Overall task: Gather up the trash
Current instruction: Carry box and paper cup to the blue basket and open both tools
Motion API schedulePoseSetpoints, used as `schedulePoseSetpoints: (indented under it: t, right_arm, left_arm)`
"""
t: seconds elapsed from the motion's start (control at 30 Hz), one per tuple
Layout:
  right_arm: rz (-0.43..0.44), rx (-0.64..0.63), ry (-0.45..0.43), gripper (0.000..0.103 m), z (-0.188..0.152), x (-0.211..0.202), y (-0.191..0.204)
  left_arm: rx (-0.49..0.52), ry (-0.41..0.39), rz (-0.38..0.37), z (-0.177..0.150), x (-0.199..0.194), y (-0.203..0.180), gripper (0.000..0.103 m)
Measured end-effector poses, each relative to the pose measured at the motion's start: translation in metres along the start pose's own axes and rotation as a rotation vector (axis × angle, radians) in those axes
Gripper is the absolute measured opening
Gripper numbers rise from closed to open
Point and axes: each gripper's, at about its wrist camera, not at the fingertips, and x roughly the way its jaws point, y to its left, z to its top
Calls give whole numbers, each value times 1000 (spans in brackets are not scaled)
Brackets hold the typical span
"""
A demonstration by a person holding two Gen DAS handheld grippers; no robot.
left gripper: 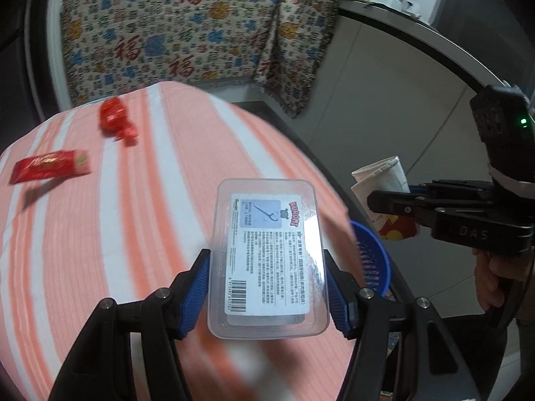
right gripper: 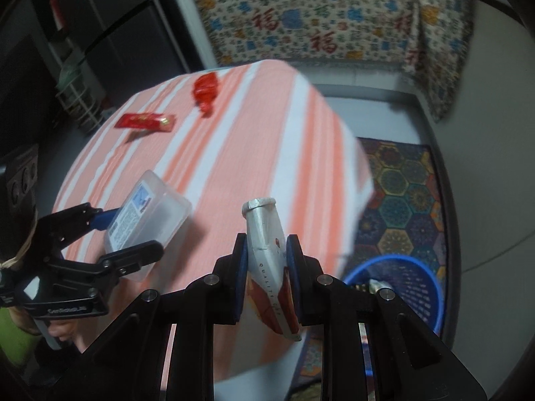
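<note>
Left gripper (left gripper: 267, 284) was clamped on a clear box (left gripper: 267, 260) – blue pads pressed both long sides, label face up, barcode end nearest the camera. Box was held above the striped cloth (left gripper: 150, 234), off the surface. Right gripper (right gripper: 266, 267) was clenched on a flattened paper cup (right gripper: 267, 260), pads squeezing it from both sides, its folded rim pointing to 12 o'clock and the printed lower end hanging toward 6. In the left wrist view the cup (left gripper: 381, 180) showed at 3 o'clock of the box, sticking out of the right gripper (left gripper: 374, 197), with a hand (left gripper: 491, 277) on the handle below. In the right wrist view the box (right gripper: 147, 224) sat at 9 o'clock of the cup, in the left gripper (right gripper: 133, 230). Blue basket (right gripper: 401, 287) stood on the floor at 4 o'clock of the cup, on a patterned mat (right gripper: 408, 180) just beside the table edge; something pale lay inside it, too small to tell. Same basket (left gripper: 374, 260) peeked out at 3 o'clock of the box in the left view. Two red wrappers were on the cloth – a flat one (left gripper: 50, 167) at 10 o'clock of the box and a crumpled one (left gripper: 115, 120) at 11, near each other, well apart from both grippers. A patterned drape (left gripper: 187, 33) hung at 12 o'clock behind the table.
</note>
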Motion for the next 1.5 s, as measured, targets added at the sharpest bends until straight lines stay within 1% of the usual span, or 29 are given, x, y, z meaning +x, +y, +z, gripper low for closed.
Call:
schedulePoseSetpoints:
  t: [0.17,0.3,0.47,0.57,0.7,0.8,0.9,0.93,0.97,1.0,1.07,1.13,1.2,1.3,1.33,1.37,1.43,1.5]
  right_arm:
    - [-69,116,9,22,-21,-9,-62]
    - [-116,198,28,22,-41,-9,-107]
    - [-142,299,61,23,-68,3,-156]
    - [-146,352,74,23,-82,10,-179]
    - [-133,426,83,24,-94,14,-200]
    - [-143,446,78,27,-97,12,-210]
    - [-132,477,73,31,-101,14,-219]
    - [-132,484,68,36,-103,13,-222]
    - [-134,492,60,45,-104,13,-225]
    - [-133,498,53,49,-105,13,-227]
    - [-135,507,49,50,-106,13,-231]
    - [-129,524,35,50,-107,10,-234]
    - [-130,538,16,51,-107,5,-237]
    - [-165,533,-20,62,-105,-4,-237]
    - [-182,527,-30,70,-104,-8,-235]
    - [-203,519,-41,81,-102,-10,-233]
    - [-249,494,-62,90,-98,-16,-226]
    - [-276,462,-85,90,-92,-21,-218]
  left_arm:
    - [56,17,-71,12,22,-50,63]
    - [112,42,-119,18,48,-94,63]
    - [105,94,-168,20,92,-129,63]
    - [109,124,-175,19,120,-143,63]
    - [136,149,-163,15,150,-161,64]
    - [148,162,-155,12,168,-169,64]
    - [154,175,-161,10,184,-173,64]
    - [154,178,-166,9,186,-172,64]
    - [152,188,-173,10,192,-172,67]
    - [148,195,-184,9,199,-173,67]
    - [143,201,-186,10,205,-171,67]
    - [138,198,-174,9,206,-173,67]
    - [133,184,-172,7,198,-172,67]
    - [141,143,-162,7,177,-168,67]
    - [144,130,-157,9,170,-166,67]
    - [148,115,-157,6,158,-164,67]
    - [153,83,-150,6,135,-156,67]
    - [156,49,-129,3,109,-145,69]
